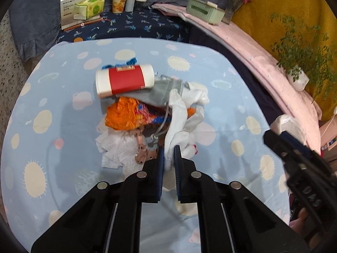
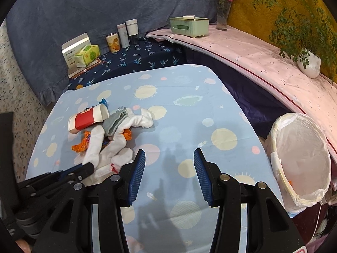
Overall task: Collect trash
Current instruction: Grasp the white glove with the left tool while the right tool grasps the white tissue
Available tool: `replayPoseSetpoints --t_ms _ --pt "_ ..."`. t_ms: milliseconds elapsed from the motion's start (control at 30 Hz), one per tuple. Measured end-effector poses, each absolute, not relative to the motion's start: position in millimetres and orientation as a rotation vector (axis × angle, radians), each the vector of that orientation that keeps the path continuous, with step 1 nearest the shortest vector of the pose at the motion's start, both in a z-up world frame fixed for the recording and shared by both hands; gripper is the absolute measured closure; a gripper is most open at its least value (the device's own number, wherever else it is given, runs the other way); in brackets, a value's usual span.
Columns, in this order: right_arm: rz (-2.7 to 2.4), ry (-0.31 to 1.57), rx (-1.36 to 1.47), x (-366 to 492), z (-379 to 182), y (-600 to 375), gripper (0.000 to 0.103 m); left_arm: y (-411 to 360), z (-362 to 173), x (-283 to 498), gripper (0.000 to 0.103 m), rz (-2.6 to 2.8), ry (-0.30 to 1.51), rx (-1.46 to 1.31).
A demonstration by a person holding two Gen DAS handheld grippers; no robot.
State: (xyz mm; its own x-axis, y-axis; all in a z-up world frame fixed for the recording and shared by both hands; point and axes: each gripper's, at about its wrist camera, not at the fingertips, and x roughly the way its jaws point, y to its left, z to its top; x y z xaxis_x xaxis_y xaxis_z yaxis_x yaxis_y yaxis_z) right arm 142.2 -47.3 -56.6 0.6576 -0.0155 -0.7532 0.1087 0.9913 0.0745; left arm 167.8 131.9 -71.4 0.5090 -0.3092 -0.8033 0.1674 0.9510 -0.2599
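Observation:
A pile of trash lies on the light blue table cloth (image 1: pixel 63 126): a red and white cup (image 1: pixel 125 80) on its side, a crumpled orange wrapper (image 1: pixel 126 113), a grey sock (image 1: pixel 162 92), white socks (image 1: pixel 179 116) and crumpled white tissue (image 1: pixel 113 149). My left gripper (image 1: pixel 168 154) is shut on the near end of a white sock. The pile also shows in the right wrist view (image 2: pixel 101 135), with the cup (image 2: pixel 87 119) at its far side. My right gripper (image 2: pixel 169 158) is open and empty above the cloth, to the right of the pile.
A trash bin with a white liner (image 2: pixel 303 160) stands right of the table. A pink ledge (image 2: pixel 263 63) holds a green box (image 2: pixel 188 26), a flower vase (image 2: pixel 222 19) and a potted plant (image 2: pixel 309 61). Tissue pack (image 2: pixel 87 54) and cups (image 2: pixel 123 35) stand at the back.

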Motion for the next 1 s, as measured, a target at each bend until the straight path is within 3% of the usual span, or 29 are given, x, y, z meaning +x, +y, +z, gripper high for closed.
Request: replayPoseSetpoints --t_ms 400,1000 --pt "0.009 0.863 0.118 158.5 -56.4 -9.2 0.056 189.4 -1.0 186.9 0.094 -0.186 0.838 -0.204" --pt "0.235 1.003 0.075 164.0 -117.5 88.9 0.06 231.4 -33.9 187.2 0.094 -0.109 0.901 -0.225"
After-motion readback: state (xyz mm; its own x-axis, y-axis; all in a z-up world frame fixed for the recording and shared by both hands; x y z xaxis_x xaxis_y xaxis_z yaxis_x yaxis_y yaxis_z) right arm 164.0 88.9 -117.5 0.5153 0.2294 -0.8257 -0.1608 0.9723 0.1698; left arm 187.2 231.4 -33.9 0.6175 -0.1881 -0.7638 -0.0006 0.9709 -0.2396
